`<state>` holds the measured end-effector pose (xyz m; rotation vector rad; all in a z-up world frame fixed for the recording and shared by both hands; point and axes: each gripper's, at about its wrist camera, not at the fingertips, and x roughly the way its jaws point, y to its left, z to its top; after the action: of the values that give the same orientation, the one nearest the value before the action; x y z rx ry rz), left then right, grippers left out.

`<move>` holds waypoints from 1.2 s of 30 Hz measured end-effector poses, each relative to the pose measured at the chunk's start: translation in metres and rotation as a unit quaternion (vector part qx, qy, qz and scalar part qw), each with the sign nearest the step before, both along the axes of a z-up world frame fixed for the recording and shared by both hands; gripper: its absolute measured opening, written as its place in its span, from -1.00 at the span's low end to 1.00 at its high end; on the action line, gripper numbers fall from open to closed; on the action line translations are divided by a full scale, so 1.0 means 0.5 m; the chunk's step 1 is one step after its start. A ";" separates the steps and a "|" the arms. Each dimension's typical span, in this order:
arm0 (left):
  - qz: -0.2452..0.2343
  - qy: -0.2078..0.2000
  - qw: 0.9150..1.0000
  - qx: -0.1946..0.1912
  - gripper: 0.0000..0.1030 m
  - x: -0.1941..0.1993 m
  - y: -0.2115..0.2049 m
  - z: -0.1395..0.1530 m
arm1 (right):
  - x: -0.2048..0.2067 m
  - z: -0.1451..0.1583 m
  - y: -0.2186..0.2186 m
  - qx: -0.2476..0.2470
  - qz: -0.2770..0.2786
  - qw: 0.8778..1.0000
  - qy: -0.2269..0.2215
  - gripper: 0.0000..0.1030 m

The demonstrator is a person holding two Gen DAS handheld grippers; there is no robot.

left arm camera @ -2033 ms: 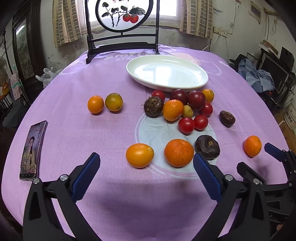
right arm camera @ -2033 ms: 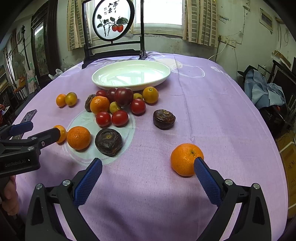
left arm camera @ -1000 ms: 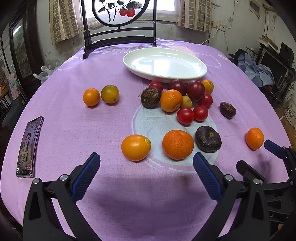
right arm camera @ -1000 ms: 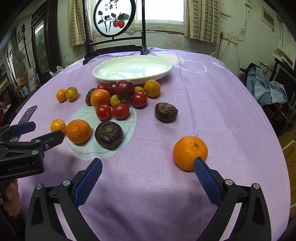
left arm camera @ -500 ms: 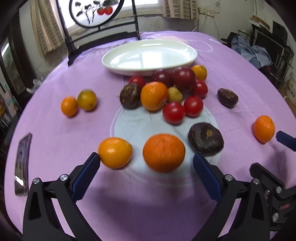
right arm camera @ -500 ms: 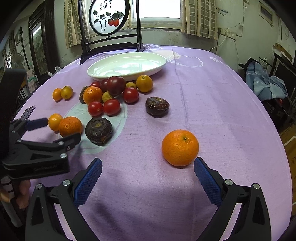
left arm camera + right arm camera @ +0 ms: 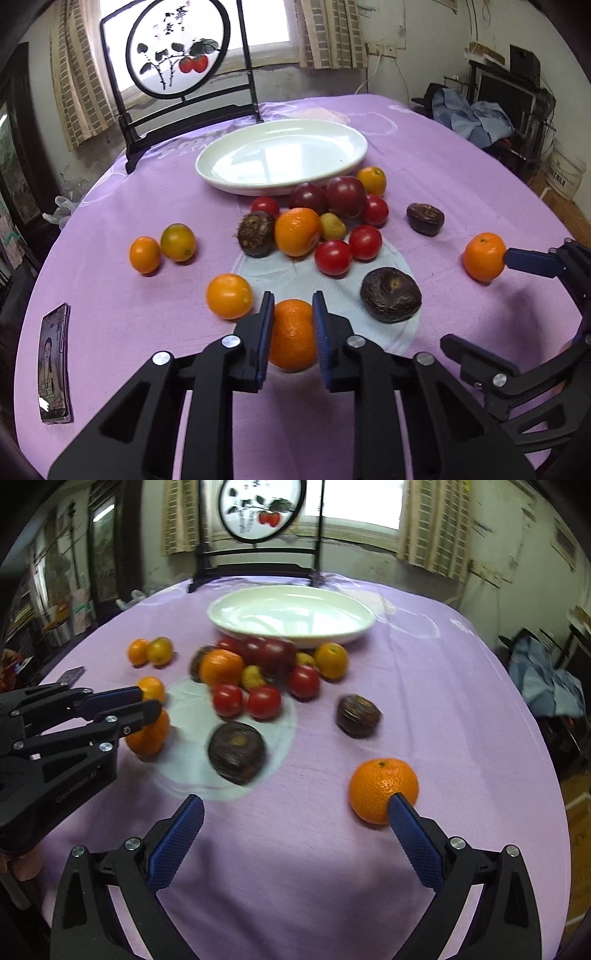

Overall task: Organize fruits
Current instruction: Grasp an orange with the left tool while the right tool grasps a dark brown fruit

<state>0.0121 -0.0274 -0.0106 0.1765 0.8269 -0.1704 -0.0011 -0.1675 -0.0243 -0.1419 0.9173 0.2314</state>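
Left wrist view, left to right. Phone [image 7: 54,360] lies flat at the lower left edge of the purple tablecloth [image 7: 424,155], well clear of the work. Two small oranges [image 7: 144,254] sit mid-left, touching. One yellow-orange fruit [image 7: 229,295] rests just beside the left gripper [image 7: 293,325], whose tongs are clamped on a mandarin [image 7: 291,334] at lower centre; blue pads press its two flanks, presumably so it can be carried to the white plate [image 7: 258,186] at upper centre, which holds no fruit.

Obstacles: the main cluster of tomatoes [image 7: 332,256], plums and a larger orange [image 7: 297,231] lies directly between the held mandarin and the plate, so the carry likely needs to go over it. A dark wrinkled fruit [image 7: 390,294] sits right of the grip, apart.

Right wrist view: right gripper [image 7: 295,819] has its tongs wide apart, holding nothing; the right pad tip overlaps a second mandarin [image 7: 382,788] at lower right, contact uncertain. Frame is motion-blurred.
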 end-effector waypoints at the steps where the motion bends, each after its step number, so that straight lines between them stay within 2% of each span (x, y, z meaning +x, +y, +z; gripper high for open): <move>1: 0.002 -0.001 1.000 -0.008 -0.62 -0.006 0.005 -0.001 | 0.001 0.004 0.005 -0.004 0.000 1.000 -0.003 0.93; 3: 0.005 0.000 1.000 -0.025 -0.62 -0.007 0.019 0.002 | 0.005 0.013 0.012 -0.003 0.000 1.000 -0.008 0.93; 5: 0.002 0.007 0.999 -0.040 -0.51 -0.009 0.031 0.005 | 0.004 0.017 0.012 0.005 -0.001 1.000 -0.010 0.93; 6: 0.005 0.010 0.999 -0.047 -0.24 -0.010 0.040 0.008 | 0.003 0.018 0.011 0.005 -0.003 1.000 -0.010 0.93; 7: 0.010 0.006 0.999 -0.052 -0.09 -0.013 0.049 0.013 | 0.001 0.017 0.007 0.008 -0.006 1.000 -0.008 0.93; 11: 0.018 -0.007 0.998 -0.057 -0.08 -0.040 0.089 0.032 | -0.005 0.010 -0.009 0.021 -0.009 1.000 0.001 0.93; 16: 0.021 0.022 0.998 -0.059 -0.08 -0.049 0.104 0.008 | -0.009 0.002 -0.012 0.027 -0.009 1.000 0.005 0.93; 21: 0.011 0.055 0.997 -0.062 -0.08 -0.039 0.084 -0.024 | -0.024 0.008 -0.003 0.029 0.008 1.000 0.001 0.93; 25: 0.021 0.061 0.996 -0.064 -0.08 -0.034 0.091 -0.028 | -0.037 0.016 0.020 0.048 0.053 0.997 0.000 0.93; 26: 0.025 0.060 0.996 -0.063 -0.07 -0.034 0.096 -0.027 | -0.039 0.014 0.031 0.052 0.068 0.996 0.004 0.90; 28: 0.033 0.058 0.996 -0.058 0.08 -0.036 0.100 -0.026 | -0.033 0.002 0.056 0.048 0.088 0.995 0.016 0.71; 30: 0.035 0.055 0.996 -0.055 0.10 -0.037 0.106 -0.025 | -0.021 -0.010 0.070 0.037 0.084 0.995 0.025 0.44; 34: 0.029 0.054 0.996 -0.060 0.11 -0.040 0.112 -0.025 | 0.023 -0.033 0.078 0.005 0.056 0.998 0.042 0.40; 36: 0.030 0.057 0.996 -0.063 0.11 -0.039 0.115 -0.028 | 0.050 -0.042 0.081 -0.006 0.049 0.997 0.050 0.27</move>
<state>-0.0074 0.0302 -0.0246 0.0230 0.9316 -0.1760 0.0238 -0.1269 -0.0451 -0.1885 1.0131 0.3270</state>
